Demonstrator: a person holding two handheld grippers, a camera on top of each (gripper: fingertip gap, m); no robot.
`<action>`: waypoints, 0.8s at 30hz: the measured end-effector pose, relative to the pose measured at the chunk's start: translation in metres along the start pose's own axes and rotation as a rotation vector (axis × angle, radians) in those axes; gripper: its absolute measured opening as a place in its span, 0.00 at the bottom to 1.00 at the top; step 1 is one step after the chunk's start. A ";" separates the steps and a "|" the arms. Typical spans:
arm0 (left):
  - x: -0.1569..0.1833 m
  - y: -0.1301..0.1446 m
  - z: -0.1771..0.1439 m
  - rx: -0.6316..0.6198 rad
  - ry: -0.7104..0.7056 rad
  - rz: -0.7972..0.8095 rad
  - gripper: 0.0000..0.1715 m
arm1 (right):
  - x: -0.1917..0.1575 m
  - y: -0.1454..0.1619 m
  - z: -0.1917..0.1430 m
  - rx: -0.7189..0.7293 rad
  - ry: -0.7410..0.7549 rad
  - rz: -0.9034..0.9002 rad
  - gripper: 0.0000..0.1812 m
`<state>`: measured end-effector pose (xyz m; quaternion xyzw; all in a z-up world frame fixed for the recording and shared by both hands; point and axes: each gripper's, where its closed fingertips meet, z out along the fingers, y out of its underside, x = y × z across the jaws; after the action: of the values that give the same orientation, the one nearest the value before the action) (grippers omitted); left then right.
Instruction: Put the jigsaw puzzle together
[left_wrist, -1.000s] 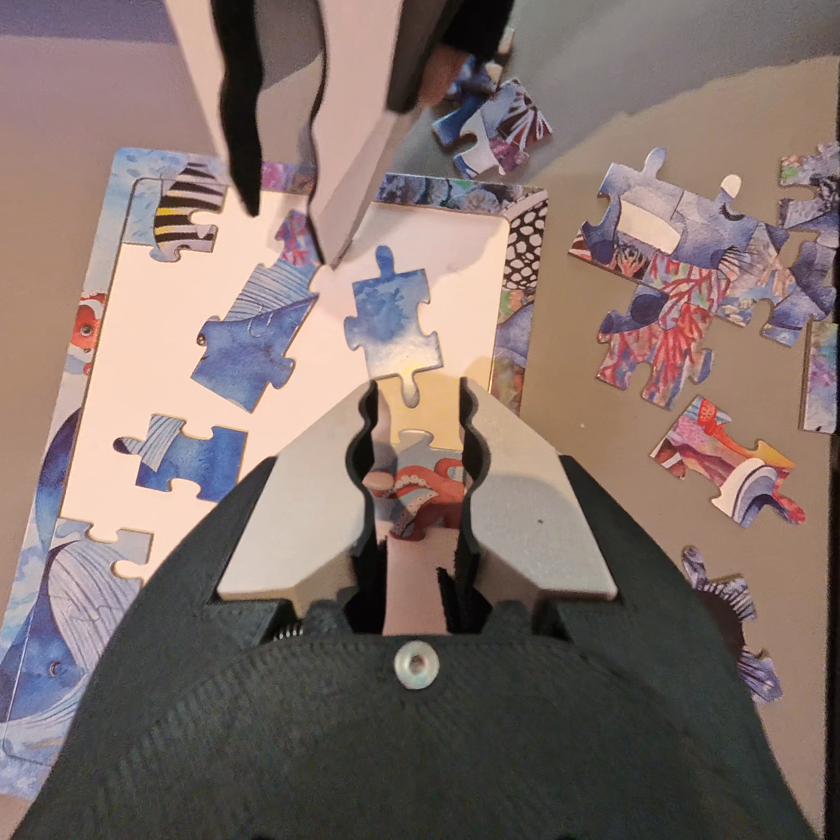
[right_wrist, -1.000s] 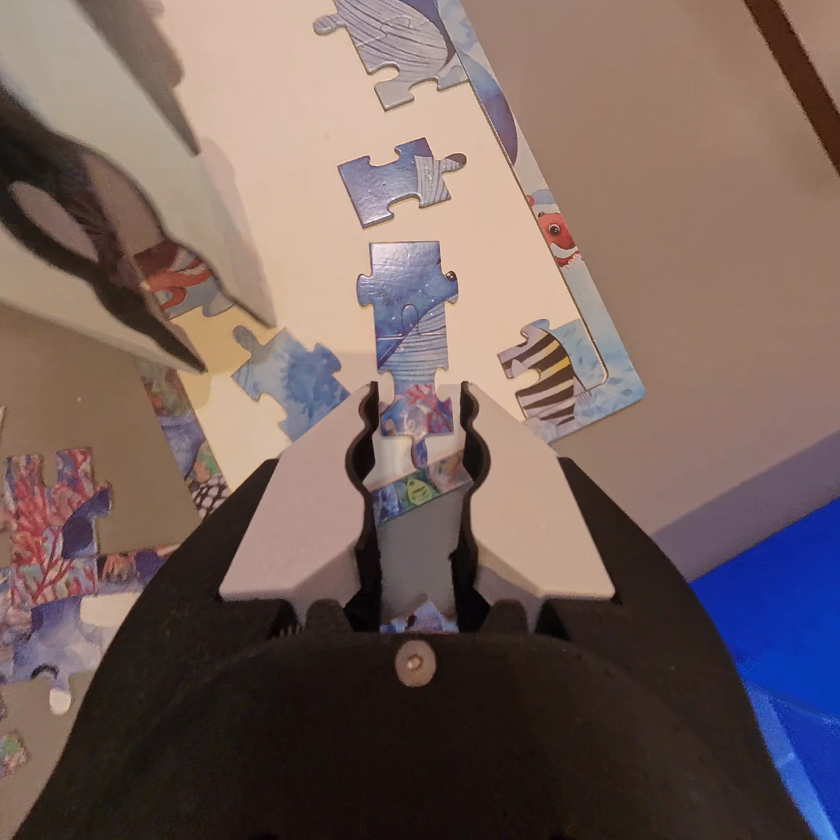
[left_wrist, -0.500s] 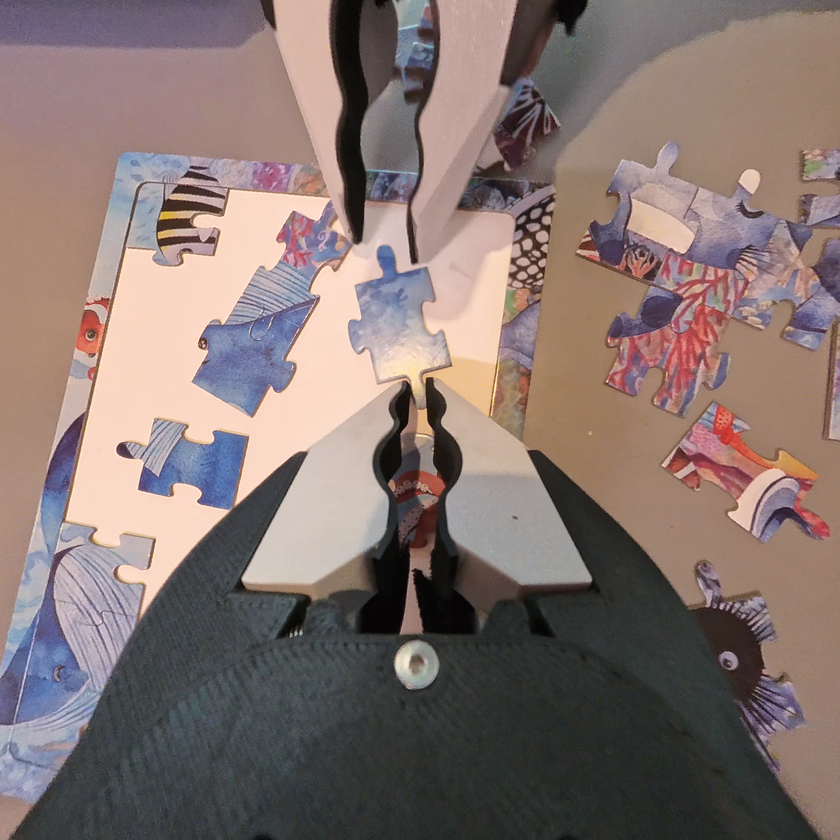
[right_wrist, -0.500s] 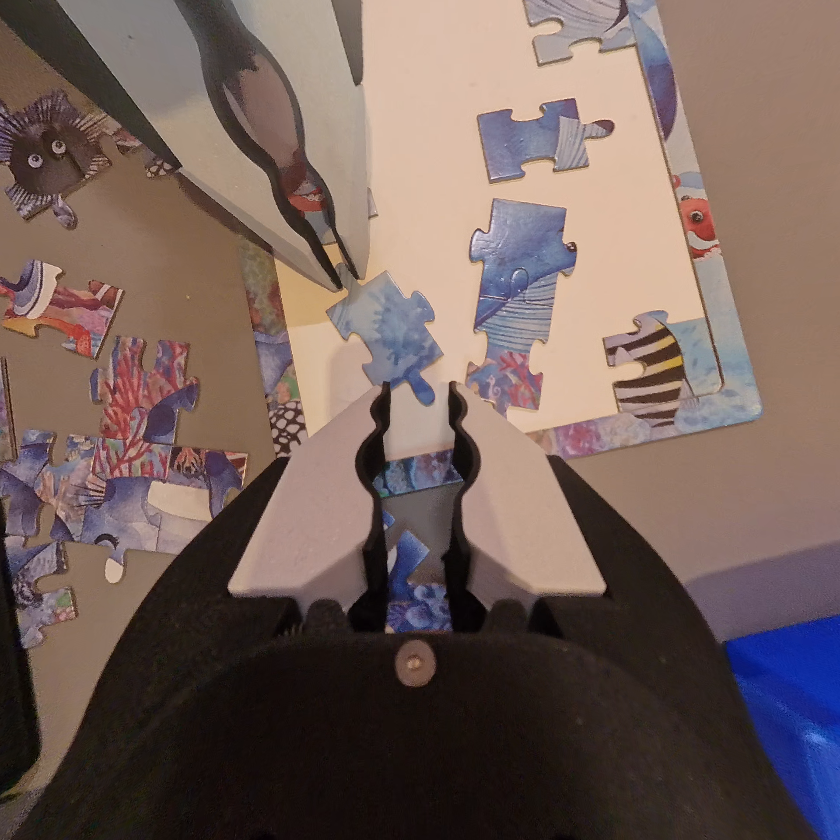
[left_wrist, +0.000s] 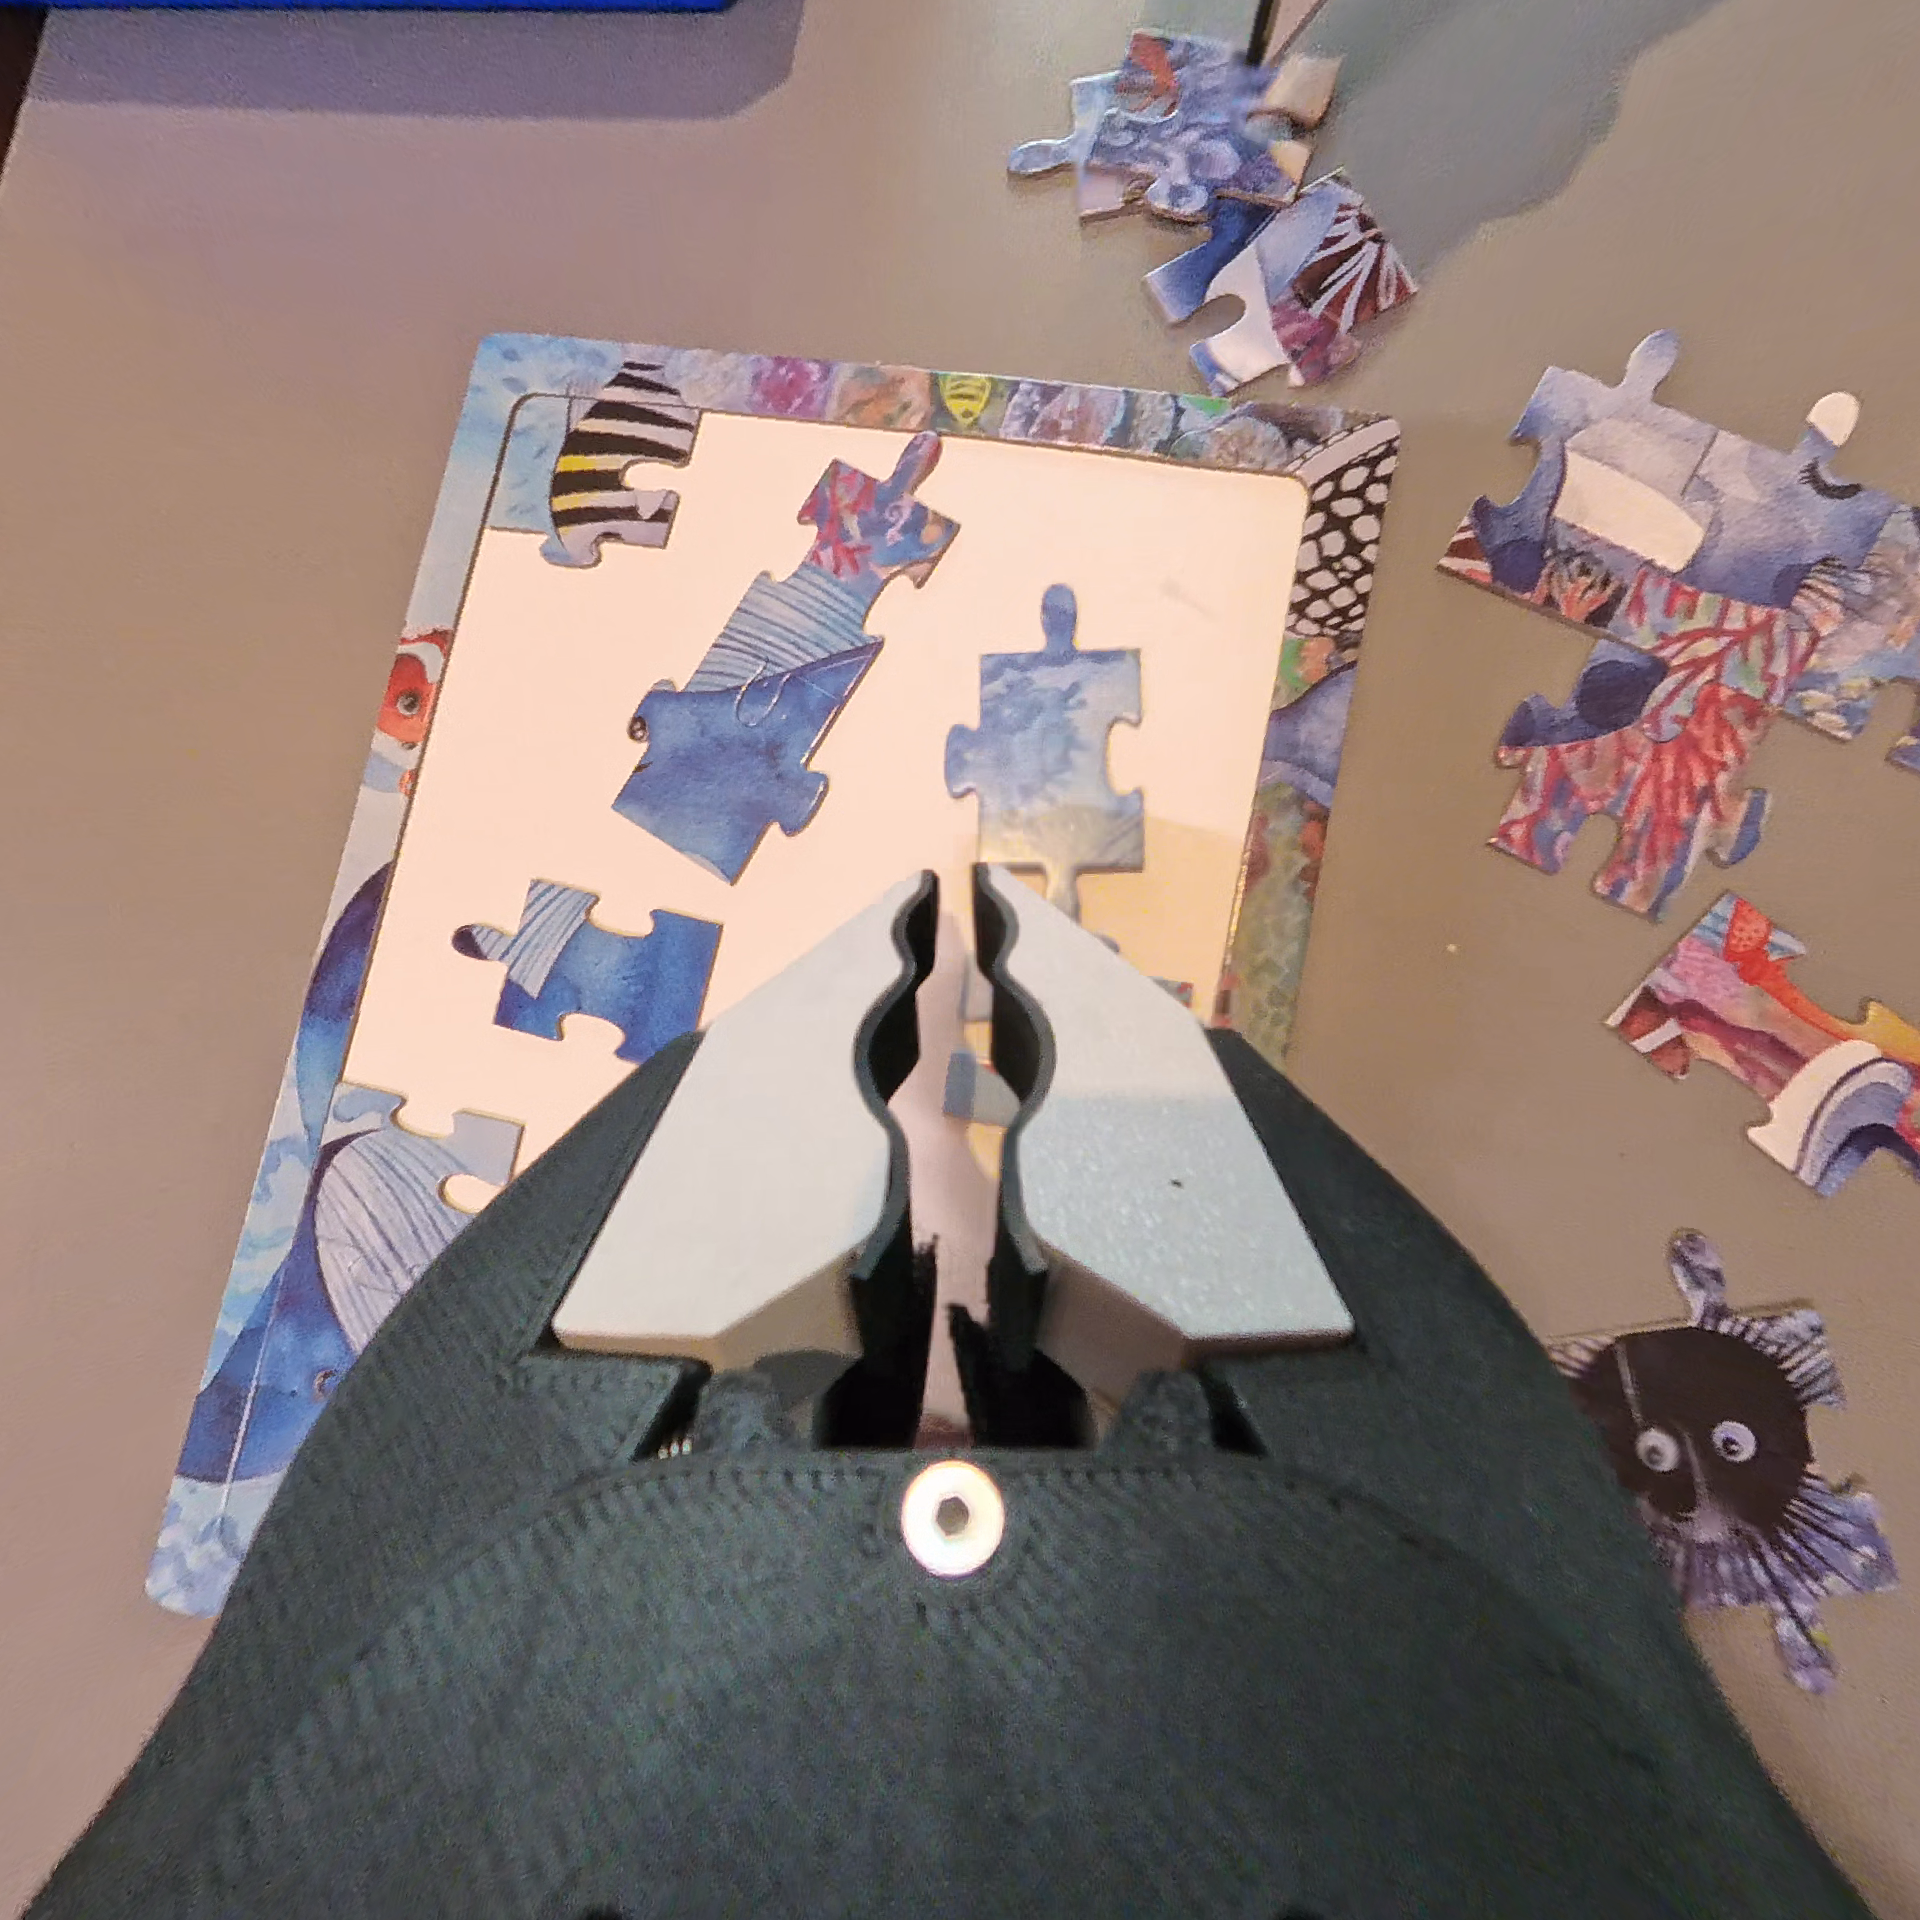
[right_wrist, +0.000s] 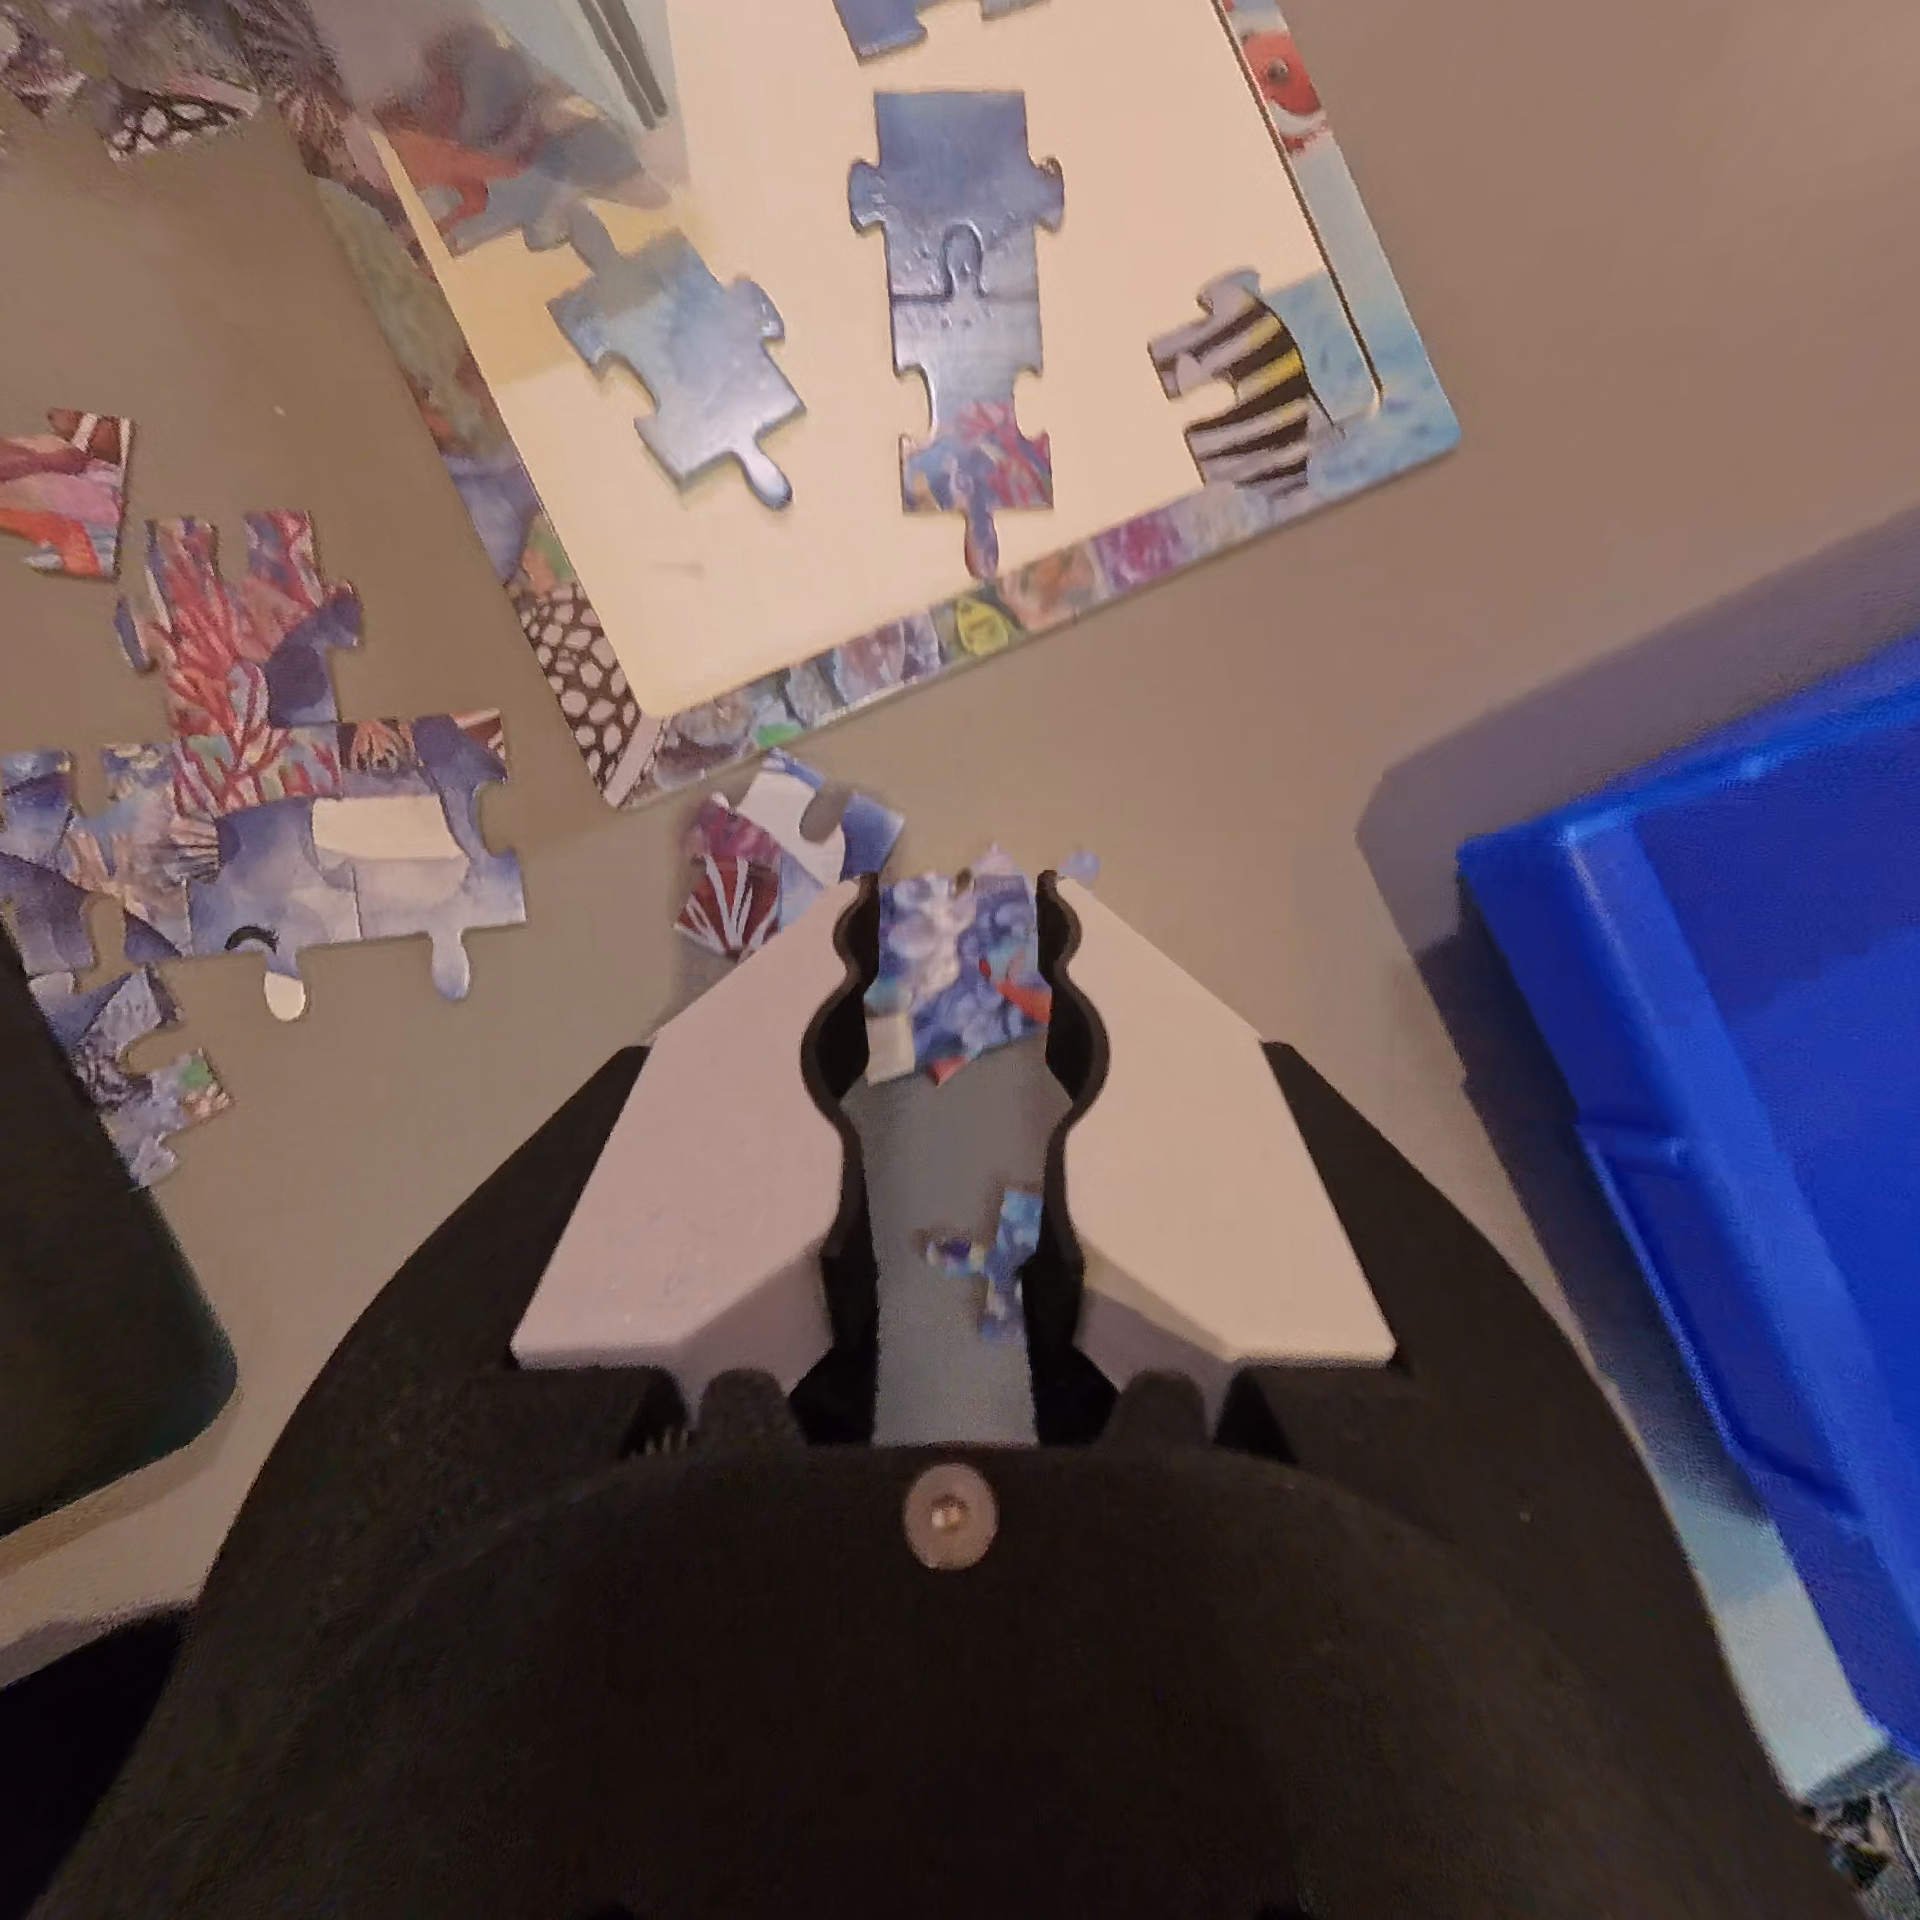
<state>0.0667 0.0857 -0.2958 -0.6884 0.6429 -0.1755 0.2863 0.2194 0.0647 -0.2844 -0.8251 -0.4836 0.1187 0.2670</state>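
Held the right tongs (right_wrist: 956, 883) low over the table, just outside the puzzle tray (right_wrist: 1403, 416), off the tray edge with the small yellow fish on it; set them apart, one finger on each side of a blue bubbly piece (right_wrist: 956, 977); could not tell for sure about touching, but judged the piece not squeezed yet.

Found that piece flat on the table, near the tray but not in it; saw a red fan piece (right_wrist: 769, 862) right beside it, towards the tray's spotted corner; saw a blue bin (right_wrist: 1714, 1039) well off on the other side, away from the tray.

Held the left tongs (left_wrist: 956, 883) over the bare inside of the tray, tips almost together, with nothing seen clamped between them; parked them just beside the bottom knob of a light blue piece (left_wrist: 1049, 748) lying loose in the tray; saw a long joined blue piece (left_wrist: 758, 717) lying slantwise in the tray next to that one, and a striped fish piece (left_wrist: 623, 457) already in its corner.

Judged the right tongs much the nearer to the bubbly piece, with the left ones across the tray from it; judged its long side to run along the fish edge, so across the gap of the right tongs, with a knob poking past one finger; guessed at a pinch first, then a short carry straight ahead over that edge into the tray.
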 end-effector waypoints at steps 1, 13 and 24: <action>0.004 -0.001 0.001 0.000 0.020 -0.005 0.05 | -0.001 0.004 -0.003 0.004 0.008 0.012 0.16; 0.012 -0.004 0.003 -0.016 0.050 0.003 0.15 | -0.004 0.029 0.012 -0.037 -0.026 0.065 0.21; 0.008 -0.005 -0.002 0.001 0.038 0.005 0.15 | 0.008 0.031 0.003 0.007 -0.002 0.096 0.00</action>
<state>0.0704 0.0774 -0.2920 -0.6831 0.6499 -0.1881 0.2749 0.2449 0.0603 -0.3032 -0.8462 -0.4433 0.1339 0.2635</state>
